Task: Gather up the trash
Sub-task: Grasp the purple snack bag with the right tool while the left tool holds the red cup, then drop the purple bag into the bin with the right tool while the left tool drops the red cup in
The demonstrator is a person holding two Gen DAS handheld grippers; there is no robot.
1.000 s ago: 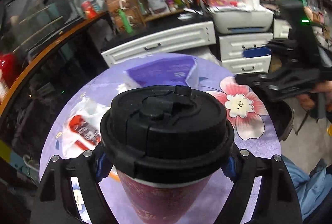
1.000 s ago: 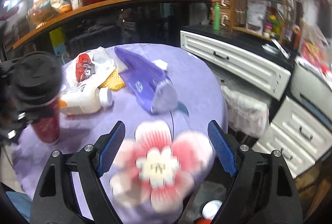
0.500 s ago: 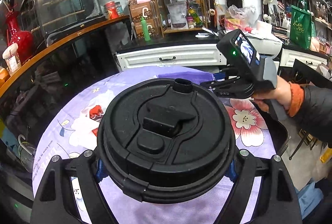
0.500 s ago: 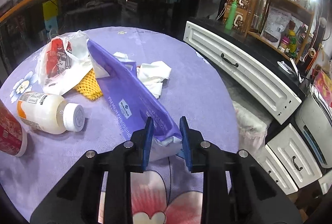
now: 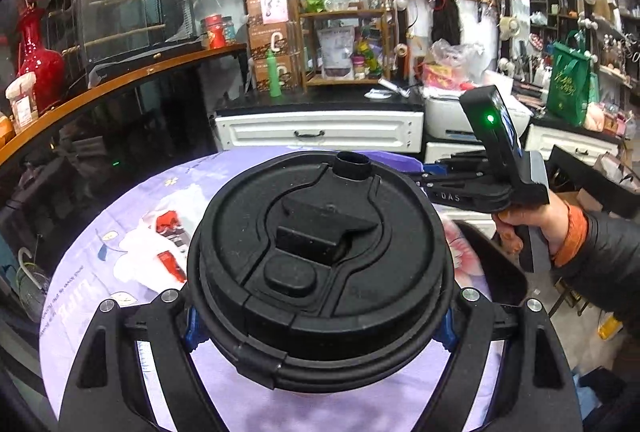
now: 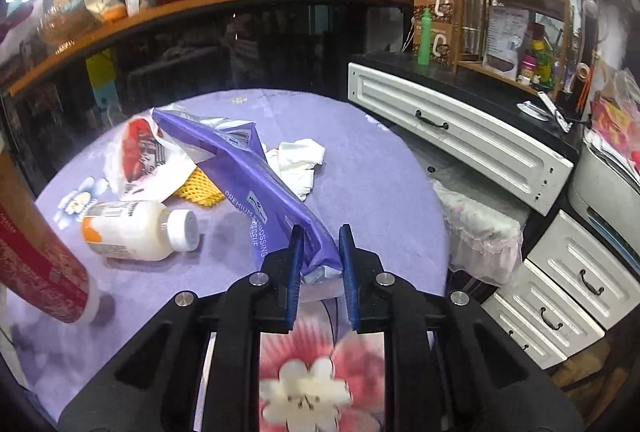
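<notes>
round purple floral table in cluttered shop; left tongs hold cup, right tongs closing on tissue pack.

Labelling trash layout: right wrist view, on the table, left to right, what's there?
Red paper cup → white bottle lying on its side → purple tissue pack, its near end between the closing right gripper → crumpled white tissue.
</notes>
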